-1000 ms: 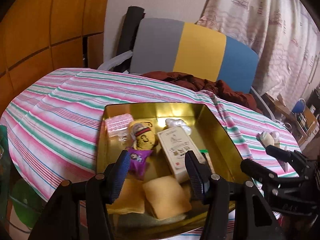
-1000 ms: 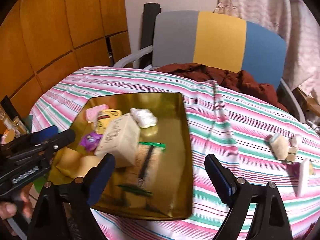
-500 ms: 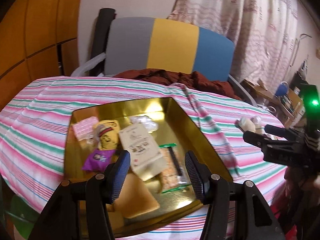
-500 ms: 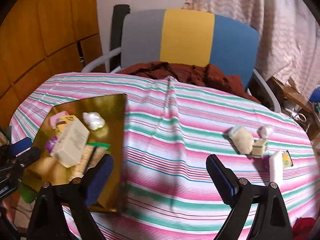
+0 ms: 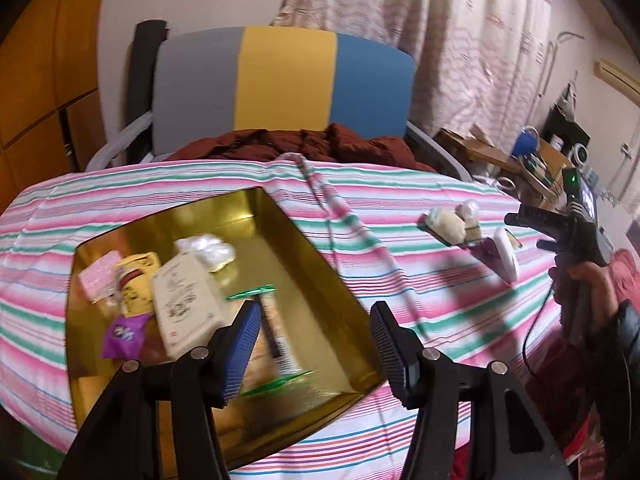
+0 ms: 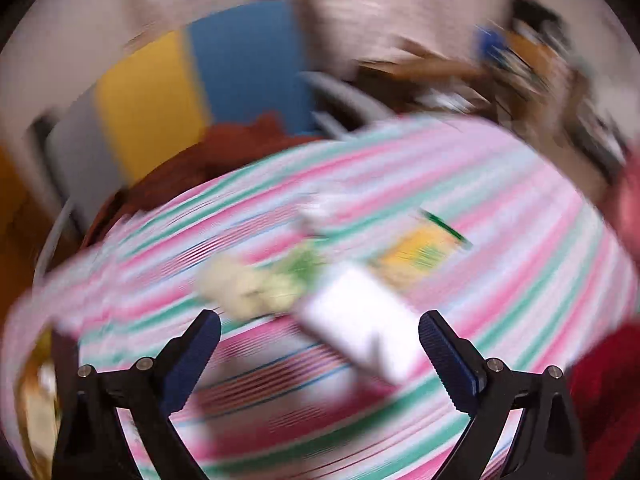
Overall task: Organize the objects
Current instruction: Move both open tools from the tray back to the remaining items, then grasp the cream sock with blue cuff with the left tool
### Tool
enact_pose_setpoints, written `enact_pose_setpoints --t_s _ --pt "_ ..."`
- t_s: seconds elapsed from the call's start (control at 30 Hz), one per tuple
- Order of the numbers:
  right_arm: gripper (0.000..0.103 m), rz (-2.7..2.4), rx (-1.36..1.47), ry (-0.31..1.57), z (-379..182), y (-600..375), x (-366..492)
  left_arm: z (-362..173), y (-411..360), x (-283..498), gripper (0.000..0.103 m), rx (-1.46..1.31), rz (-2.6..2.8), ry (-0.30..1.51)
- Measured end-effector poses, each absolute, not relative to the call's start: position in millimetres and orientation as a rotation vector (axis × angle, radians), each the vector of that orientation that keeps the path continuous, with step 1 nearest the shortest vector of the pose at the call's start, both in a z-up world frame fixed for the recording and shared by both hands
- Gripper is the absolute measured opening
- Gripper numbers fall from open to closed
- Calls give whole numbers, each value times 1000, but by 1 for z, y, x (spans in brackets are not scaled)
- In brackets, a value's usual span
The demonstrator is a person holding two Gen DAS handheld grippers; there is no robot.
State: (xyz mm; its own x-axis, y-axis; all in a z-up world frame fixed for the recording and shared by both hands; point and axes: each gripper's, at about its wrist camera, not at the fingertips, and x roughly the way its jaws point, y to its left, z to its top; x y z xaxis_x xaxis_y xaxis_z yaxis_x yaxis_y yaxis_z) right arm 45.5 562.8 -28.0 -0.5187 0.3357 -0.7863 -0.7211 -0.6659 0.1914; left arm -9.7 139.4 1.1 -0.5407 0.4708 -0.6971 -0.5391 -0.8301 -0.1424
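Note:
A gold tray [image 5: 320,268] lies on the striped tablecloth, holding a cream box [image 5: 186,300], a purple packet [image 5: 124,334], a yellow pouch [image 5: 134,284], a pink packet [image 5: 98,274] and a white wad [image 5: 208,250]. My left gripper [image 5: 314,338] hovers open over the tray's near right corner, nothing between its fingers. My right gripper [image 6: 320,350] is open above a blurred white block [image 6: 360,330], beside beige lumps [image 6: 248,286] and a yellow packet [image 6: 418,254]. In the left wrist view that cluster [image 5: 452,224] sits at the table's right, with the right gripper [image 5: 536,230] held by a hand [image 5: 580,284].
A grey, yellow and blue chair [image 5: 284,80] with a dark red garment [image 5: 304,144] stands behind the table. Curtains [image 5: 460,40] hang at the back right. A cluttered stand [image 5: 532,160] is at the far right. The tablecloth [image 5: 400,280] between tray and cluster is bare.
Both grippers have swung right. The tray has slid to the left of the left wrist view. The right wrist view now faces the loose cluster close up and is motion-blurred.

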Motion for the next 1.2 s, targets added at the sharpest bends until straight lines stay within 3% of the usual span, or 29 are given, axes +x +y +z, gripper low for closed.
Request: enact_pose_setpoints --t_s 0.1,0.23,0.5,0.93,1.2 --pt "103 2073 -920 1005 -44 598 70 0 161 -8 58 -1020 2303 152" --pt "103 2018 -937 1128 -57 607 79 -4 192 -8 63 -1032 2249 186" --pt "103 2054 -931 1124 -51 598 80 -5 248 -21 76 -1051 2156 199" --pt "103 2143 -915 1172 -49 595 69 -33 337 -69 76 -1148 2035 161" --pt "103 2167 -892 1220 -48 596 70 -56 383 -106 75 -1281 1942 14"
